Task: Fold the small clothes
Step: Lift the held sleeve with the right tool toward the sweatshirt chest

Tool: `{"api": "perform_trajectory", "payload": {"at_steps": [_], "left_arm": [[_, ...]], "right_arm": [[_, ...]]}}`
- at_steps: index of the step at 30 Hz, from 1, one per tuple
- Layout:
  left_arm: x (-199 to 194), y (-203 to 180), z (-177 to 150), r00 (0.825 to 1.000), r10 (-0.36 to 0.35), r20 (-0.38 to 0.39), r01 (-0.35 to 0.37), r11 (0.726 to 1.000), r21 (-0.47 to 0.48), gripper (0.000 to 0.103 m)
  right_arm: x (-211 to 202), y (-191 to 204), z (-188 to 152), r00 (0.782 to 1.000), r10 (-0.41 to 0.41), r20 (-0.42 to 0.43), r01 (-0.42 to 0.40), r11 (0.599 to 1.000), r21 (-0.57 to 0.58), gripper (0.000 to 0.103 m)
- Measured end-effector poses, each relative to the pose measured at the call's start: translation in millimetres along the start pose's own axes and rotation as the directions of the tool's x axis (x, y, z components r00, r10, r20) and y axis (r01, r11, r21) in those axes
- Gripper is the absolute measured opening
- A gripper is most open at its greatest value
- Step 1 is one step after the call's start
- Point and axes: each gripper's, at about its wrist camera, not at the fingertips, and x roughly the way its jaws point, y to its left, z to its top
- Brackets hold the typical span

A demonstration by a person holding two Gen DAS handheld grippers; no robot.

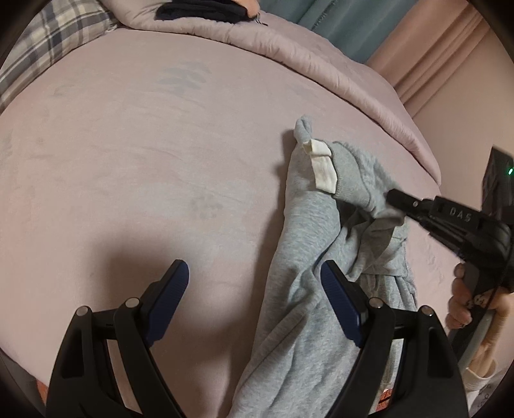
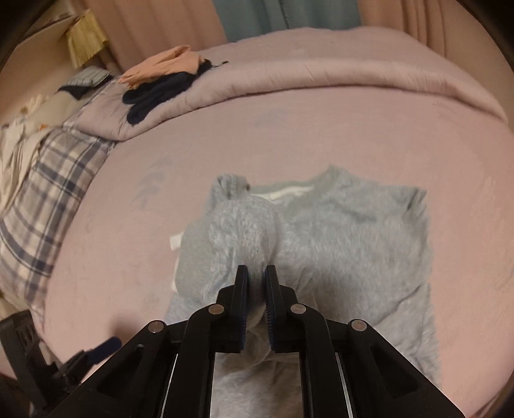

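A small light-grey sweatshirt [image 1: 302, 257] lies crumpled on the pink bed sheet [image 1: 144, 160], with a white label [image 1: 321, 167] showing near its top. My left gripper [image 1: 253, 283] is open and empty, its right finger over the sweatshirt's edge. My right gripper [image 2: 256, 273] is shut on a fold of the sweatshirt [image 2: 337, 238] and lifts it; it shows in the left wrist view [image 1: 393, 199] pinching the cloth from the right.
A folded pink quilt [image 2: 321, 74] runs along the far side of the bed, with dark and peach clothes [image 2: 157, 83] on it. A plaid pillow [image 2: 48, 193] lies at the left. Curtains [image 2: 289, 16] hang behind.
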Motion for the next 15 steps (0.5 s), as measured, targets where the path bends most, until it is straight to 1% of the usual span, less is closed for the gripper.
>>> {"api": "perform_trajectory", "payload": {"at_steps": [3, 6, 9, 11, 12, 13, 15], "left_arm": [[-6.5, 7.6, -0.9, 1.0, 0.021, 0.012, -0.021, 0.999, -0.031, 0.084], [-7.2, 11.7, 0.8, 0.999, 0.053, 0.012, -0.052, 0.998, -0.041, 0.084], [-4.7, 13.5, 2.2, 0.998, 0.064, 0.003, -0.063, 0.996, -0.055, 0.084], [-3.1, 11.5, 0.9, 0.998, 0.067, -0.002, -0.067, 0.996, -0.055, 0.084], [-3.3, 11.1, 0.3, 0.998, 0.067, -0.003, -0.067, 0.996, -0.054, 0.084], [-3.3, 10.0, -0.8, 0.998, 0.066, -0.004, -0.067, 0.996, -0.052, 0.084], [-2.3, 6.8, -0.5, 0.998, 0.065, -0.004, -0.065, 0.996, -0.054, 0.084]], "right_arm": [[2.3, -7.4, -4.1, 0.996, 0.083, -0.017, -0.083, 0.996, 0.034, 0.011], [-2.3, -10.5, -4.2, 0.996, 0.092, -0.01, -0.091, 0.995, 0.034, 0.011], [-7.8, -10.2, -0.9, 0.993, 0.118, -0.017, -0.117, 0.993, 0.016, 0.011], [-12.5, -8.7, 1.5, 0.994, 0.105, -0.012, -0.105, 0.994, -0.001, 0.019], [-15.1, -7.3, 3.4, 0.996, 0.084, -0.009, -0.084, 0.996, -0.014, 0.032], [-17.8, -5.7, 5.1, 0.998, 0.068, -0.003, -0.068, 0.997, -0.03, 0.047], [-23.8, 2.3, 10.9, 1.0, 0.024, 0.015, -0.023, 0.996, -0.084, 0.057]]}}
